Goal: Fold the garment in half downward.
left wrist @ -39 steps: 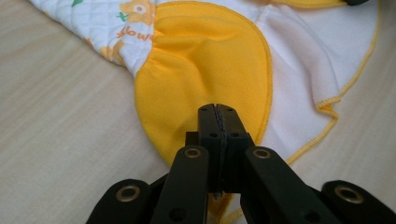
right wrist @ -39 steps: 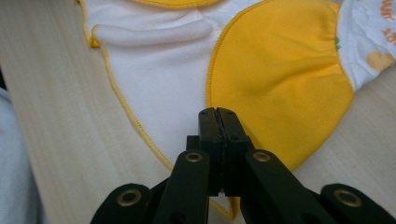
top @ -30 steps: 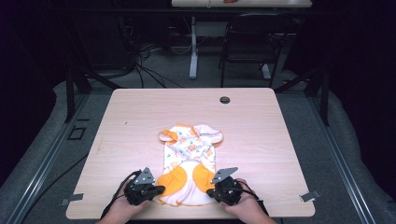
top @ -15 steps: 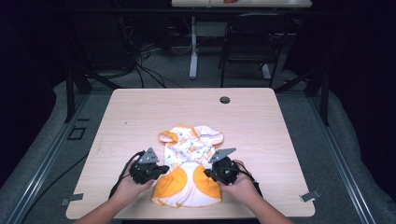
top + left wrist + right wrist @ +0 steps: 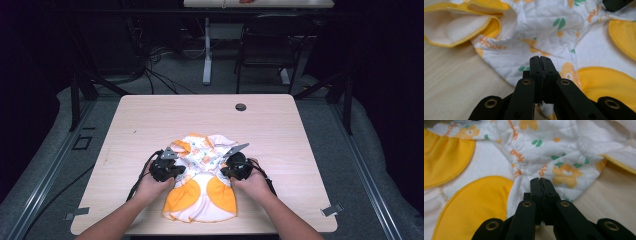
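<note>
A white and orange baby garment (image 5: pixel 201 177) printed with flowers lies on the near half of the light wooden surface (image 5: pixel 150 120), its orange-patched end toward the person. The left claw (image 5: pixel 176 169) sits at the garment's left edge, jaws clenched on the white quilted fabric (image 5: pixel 544 47). The right claw (image 5: pixel 226 169) sits at the right edge, jaws likewise pinched together on the cloth beside an orange patch (image 5: pixel 471 202). Both hands (image 5: pixel 150 185) rest on the surface, with the garment between them.
</note>
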Available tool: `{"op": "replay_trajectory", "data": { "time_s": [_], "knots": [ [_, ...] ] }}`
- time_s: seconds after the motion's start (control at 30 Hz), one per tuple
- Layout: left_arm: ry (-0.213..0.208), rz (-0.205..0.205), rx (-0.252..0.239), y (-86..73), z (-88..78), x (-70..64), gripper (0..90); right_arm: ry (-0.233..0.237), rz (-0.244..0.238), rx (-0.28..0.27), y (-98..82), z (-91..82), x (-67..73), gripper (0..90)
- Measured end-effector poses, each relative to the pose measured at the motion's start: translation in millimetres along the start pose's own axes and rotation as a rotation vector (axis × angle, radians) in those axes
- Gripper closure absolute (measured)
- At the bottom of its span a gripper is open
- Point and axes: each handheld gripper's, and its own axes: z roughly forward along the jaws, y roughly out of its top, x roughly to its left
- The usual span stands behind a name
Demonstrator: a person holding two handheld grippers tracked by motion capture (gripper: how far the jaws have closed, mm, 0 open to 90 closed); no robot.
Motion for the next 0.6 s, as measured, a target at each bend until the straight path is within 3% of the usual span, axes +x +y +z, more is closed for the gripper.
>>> {"op": "replay_trajectory", "data": {
  "time_s": [0.23,0.3,0.37,0.6],
  "knots": [
    [-0.032,0.01,0.026,-5.6,-7.4,-5.5,89.4,0.036,-0.018,0.021,-3.8,-1.8,6.8,89.5],
    [-0.031,0.034,0.041,-4.3,-9.7,-6.3,89.1,0.053,-0.032,0.03,-3.9,-3.7,8.7,88.9],
    [-0.02,0.05,0.045,0.0,-12.1,-4.4,88.2,0.044,-0.047,0.034,-1.4,-7.9,8.8,88.5],
    [-0.004,0.031,-0.009,31.4,-19.0,15.6,85.7,0.001,-0.03,-0.018,27.3,-25.1,-11.0,86.0]
  ]
}}
